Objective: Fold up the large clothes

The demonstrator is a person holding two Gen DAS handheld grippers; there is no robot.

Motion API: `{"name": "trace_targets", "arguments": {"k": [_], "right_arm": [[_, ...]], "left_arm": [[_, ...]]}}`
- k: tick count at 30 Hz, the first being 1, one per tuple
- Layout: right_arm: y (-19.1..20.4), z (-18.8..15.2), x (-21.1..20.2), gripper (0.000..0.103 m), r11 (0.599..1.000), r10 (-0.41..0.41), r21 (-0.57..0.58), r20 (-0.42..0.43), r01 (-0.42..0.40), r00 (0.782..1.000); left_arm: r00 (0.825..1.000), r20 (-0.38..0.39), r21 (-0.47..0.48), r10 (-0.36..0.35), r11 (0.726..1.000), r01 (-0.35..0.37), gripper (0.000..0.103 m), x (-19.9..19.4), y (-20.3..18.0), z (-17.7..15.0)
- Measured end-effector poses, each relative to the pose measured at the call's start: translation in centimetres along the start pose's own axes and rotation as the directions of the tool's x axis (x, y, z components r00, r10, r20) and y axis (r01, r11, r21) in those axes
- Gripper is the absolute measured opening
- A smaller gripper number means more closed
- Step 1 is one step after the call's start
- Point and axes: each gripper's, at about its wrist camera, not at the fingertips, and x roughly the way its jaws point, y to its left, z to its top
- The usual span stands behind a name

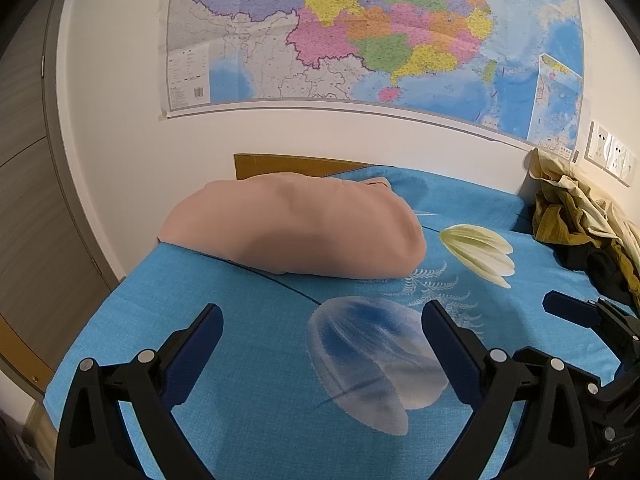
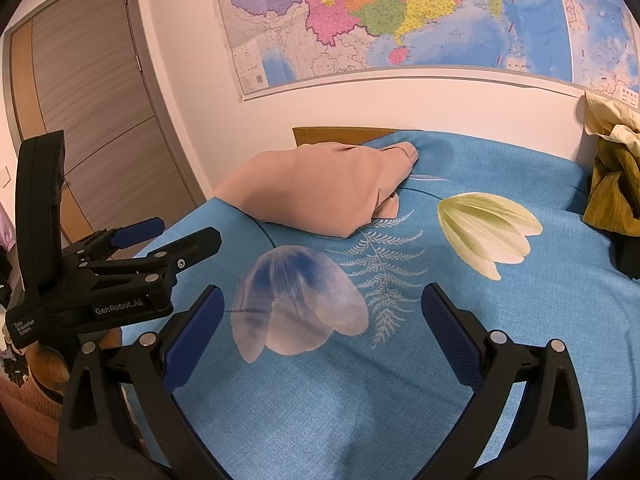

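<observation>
A folded peach-pink garment [image 1: 296, 228] lies in a bundle at the far left of the blue flowered bedsheet [image 1: 248, 320]; it also shows in the right wrist view [image 2: 324, 188]. A heap of unfolded olive, cream and black clothes [image 1: 584, 224] lies at the far right by the wall, seen too in the right wrist view [image 2: 616, 184]. My left gripper [image 1: 322, 320] is open and empty, low over the sheet in front of the pink bundle. My right gripper [image 2: 322, 304] is open and empty beside it, over the sheet.
A large map [image 1: 360, 32] hangs on the white wall behind the bed. A wooden headboard strip [image 1: 280, 166] shows behind the pink bundle. A grey wardrobe door [image 2: 92, 92] stands to the left. Wall sockets [image 1: 612, 156] sit above the clothes heap.
</observation>
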Motion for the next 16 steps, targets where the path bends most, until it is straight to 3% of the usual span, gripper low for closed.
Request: {"name": "trace_targets", "arguments": {"k": [8, 16], "right_arm": [[-0.3, -0.1, -0.2, 0.097, 1.0, -0.006, 0.014, 0.009, 0.006, 1.0], [-1.4, -0.8, -1.2, 0.097, 0.998, -0.039, 0.044, 0.022, 0.038, 0.999]], "left_arm": [[0.998, 0.066, 0.026, 0.012, 1.0, -0.014, 0.095, -0.8, -0.7, -0.1], [0.999, -0.02, 0.003, -0.044, 0.999, 0.044, 0.096, 0.6, -1.5, -0.5]]}}
